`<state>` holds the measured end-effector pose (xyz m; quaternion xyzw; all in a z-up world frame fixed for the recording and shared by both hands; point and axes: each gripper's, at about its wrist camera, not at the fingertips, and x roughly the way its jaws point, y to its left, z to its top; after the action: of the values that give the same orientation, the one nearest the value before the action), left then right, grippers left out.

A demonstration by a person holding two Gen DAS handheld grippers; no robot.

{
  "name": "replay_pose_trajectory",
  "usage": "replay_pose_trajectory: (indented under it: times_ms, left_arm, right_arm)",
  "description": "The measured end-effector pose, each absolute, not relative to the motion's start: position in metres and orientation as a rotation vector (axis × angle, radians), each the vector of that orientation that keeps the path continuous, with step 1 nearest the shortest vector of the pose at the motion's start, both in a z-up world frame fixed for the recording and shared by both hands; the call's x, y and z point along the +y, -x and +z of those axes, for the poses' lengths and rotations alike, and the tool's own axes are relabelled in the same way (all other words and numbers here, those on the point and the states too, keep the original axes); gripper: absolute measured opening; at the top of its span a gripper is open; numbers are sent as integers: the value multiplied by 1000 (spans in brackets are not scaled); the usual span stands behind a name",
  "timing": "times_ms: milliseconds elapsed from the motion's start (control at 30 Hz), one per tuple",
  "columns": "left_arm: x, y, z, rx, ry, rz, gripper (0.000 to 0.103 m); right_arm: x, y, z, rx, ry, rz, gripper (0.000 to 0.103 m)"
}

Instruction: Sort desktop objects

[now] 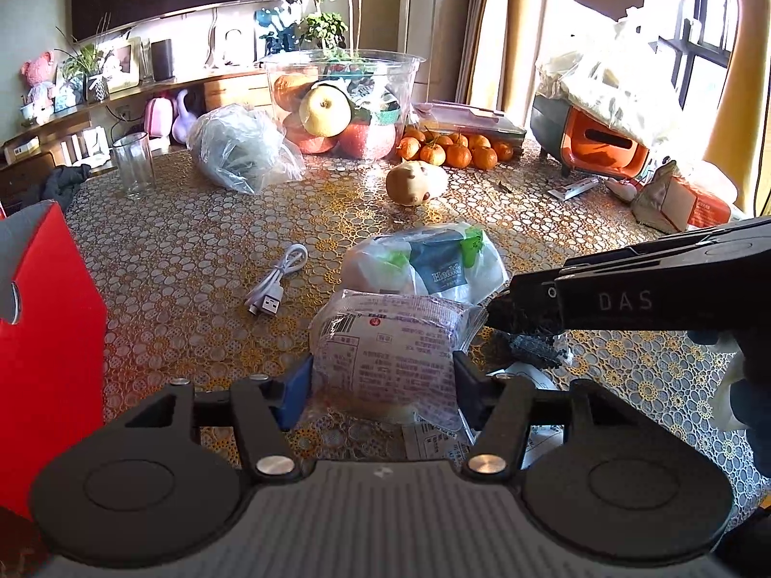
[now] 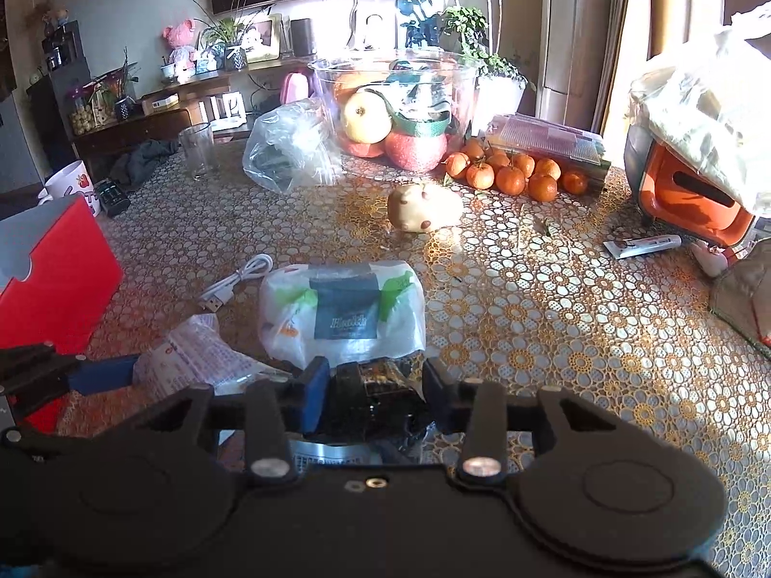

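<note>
Left tool (image 1: 383, 380) clamps the printed snack packet (image 1: 385, 356), long axis running away from the tool. Right tool (image 2: 376, 387) is closed on a dark wrapped packet (image 2: 373, 390), just right of the printed one. Each hand already holds its own item; neither needs to reach. Just beyond the printed packet on the table (image 1: 192, 250): one white-green bag (image 1: 424, 260), one USB cable (image 1: 277, 282) to its left. Farther: one potato (image 1: 414, 183), one fruit bowl (image 1: 342, 101), one glass (image 1: 132, 164). Red box (image 1: 43, 337) at left, likely destination.

Both wrist cameras look forward and down across the table (image 1: 192, 250), close above it, facing the clear fruit bowl (image 1: 342, 101). The right view sits further right. They share that bowl and the tabletop before it.
</note>
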<state>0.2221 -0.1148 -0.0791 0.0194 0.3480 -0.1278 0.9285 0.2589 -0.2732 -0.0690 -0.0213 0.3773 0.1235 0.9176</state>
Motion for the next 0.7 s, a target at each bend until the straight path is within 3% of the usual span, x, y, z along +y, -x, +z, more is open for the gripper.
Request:
replay_pose_trajectory:
  times_ms: [167,700]
  left_arm:
    - [-111,-211,-72,713,-32,-254,59]
    - [-95,-175,-39,705,-18,-248,59]
  right_arm:
    - [-271,-251,-65,783,54,255,36]
    - [-259,-214,-29,728,33,305,36]
